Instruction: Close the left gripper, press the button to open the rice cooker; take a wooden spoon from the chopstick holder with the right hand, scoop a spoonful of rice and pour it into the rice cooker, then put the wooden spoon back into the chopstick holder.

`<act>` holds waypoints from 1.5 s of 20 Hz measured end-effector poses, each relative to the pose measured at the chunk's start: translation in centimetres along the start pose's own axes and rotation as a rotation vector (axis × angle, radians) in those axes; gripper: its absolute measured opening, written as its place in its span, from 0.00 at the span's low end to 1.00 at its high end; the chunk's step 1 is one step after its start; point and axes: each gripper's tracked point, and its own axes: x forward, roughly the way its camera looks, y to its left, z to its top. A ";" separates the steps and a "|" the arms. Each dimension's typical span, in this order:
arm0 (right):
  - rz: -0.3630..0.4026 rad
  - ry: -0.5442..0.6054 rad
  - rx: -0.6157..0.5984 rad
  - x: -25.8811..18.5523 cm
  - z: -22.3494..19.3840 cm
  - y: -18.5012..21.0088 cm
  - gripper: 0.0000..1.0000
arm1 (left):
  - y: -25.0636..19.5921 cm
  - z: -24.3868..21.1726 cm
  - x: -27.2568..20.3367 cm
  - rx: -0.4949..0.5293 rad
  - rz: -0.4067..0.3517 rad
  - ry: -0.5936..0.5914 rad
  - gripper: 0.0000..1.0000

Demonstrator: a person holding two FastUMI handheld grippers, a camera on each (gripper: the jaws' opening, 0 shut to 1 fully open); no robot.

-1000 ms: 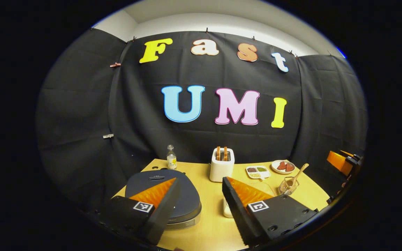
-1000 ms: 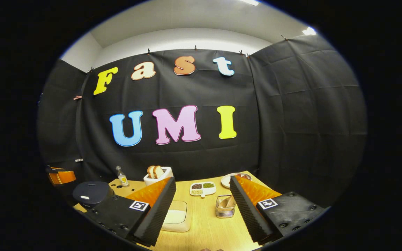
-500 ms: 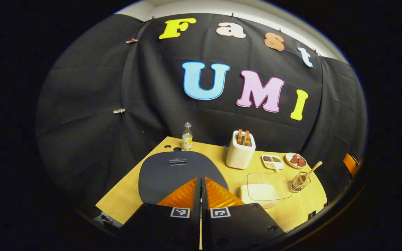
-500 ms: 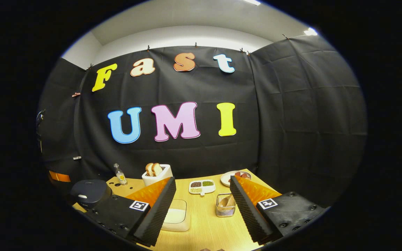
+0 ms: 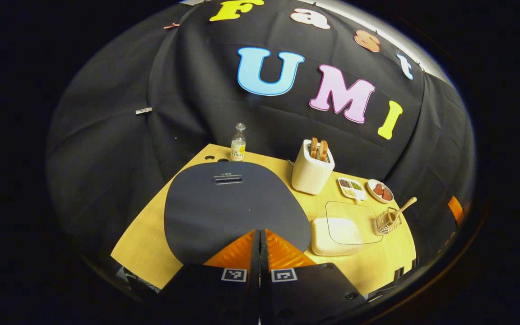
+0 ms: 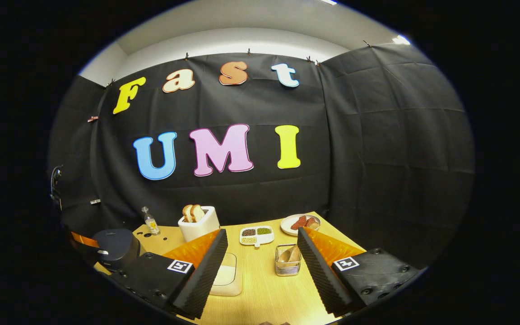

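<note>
The left gripper (image 5: 260,234) is clenched above the lidded rice cooker (image 5: 233,203), the right gripper (image 6: 262,253) gapes empty, spoon (image 6: 287,255) untouched.

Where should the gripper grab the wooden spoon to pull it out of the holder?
By the bare handle of the spoon, coming from above. Its bowl end sits down in the wire holder, and the handle leans out over the rim, free to pinch.
</note>
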 end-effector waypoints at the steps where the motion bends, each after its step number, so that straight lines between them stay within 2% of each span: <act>1: -0.003 0.006 -0.002 0.0 -0.3 -0.1 0.97 | -0.1 -0.6 0.3 0.009 -0.004 0.016 0.05; 8: -0.023 0.047 0.017 -0.6 -1.8 -0.8 0.97 | 0.0 -2.0 0.9 0.037 0.011 0.046 0.06; 15: -0.004 0.058 0.011 -0.6 -2.2 0.2 0.98 | -0.2 -2.2 0.8 -0.081 -0.015 0.055 0.06; 19: 0.011 0.057 0.001 -0.7 -1.8 0.4 0.97 | -0.4 -0.4 -0.9 -0.058 0.016 -0.055 0.06; 22: 0.012 0.065 0.003 -0.1 -1.8 0.2 0.98 | -0.9 5.6 -5.0 0.032 0.088 -0.284 0.06; 24: 0.008 0.069 -0.011 0.3 -1.7 -0.1 0.97 | -2.5 9.6 -8.1 0.048 0.094 -0.423 0.06; 25: 0.003 0.072 -0.024 0.5 -1.6 -0.6 0.97 | -3.0 11.2 -9.5 0.045 0.090 -0.457 0.06; 27: -0.011 0.063 -0.036 1.0 -0.7 -1.5 0.97 | -3.4 10.9 -9.8 0.066 0.109 -0.469 0.07; 29: -0.033 0.047 -0.047 1.9 0.1 -2.9 0.97 | -5.3 10.2 -9.1 0.079 0.053 -0.448 0.14; 30: -0.042 0.047 -0.052 2.5 0.3 -3.5 0.97 | -6.2 9.8 -8.9 0.070 0.025 -0.437 0.27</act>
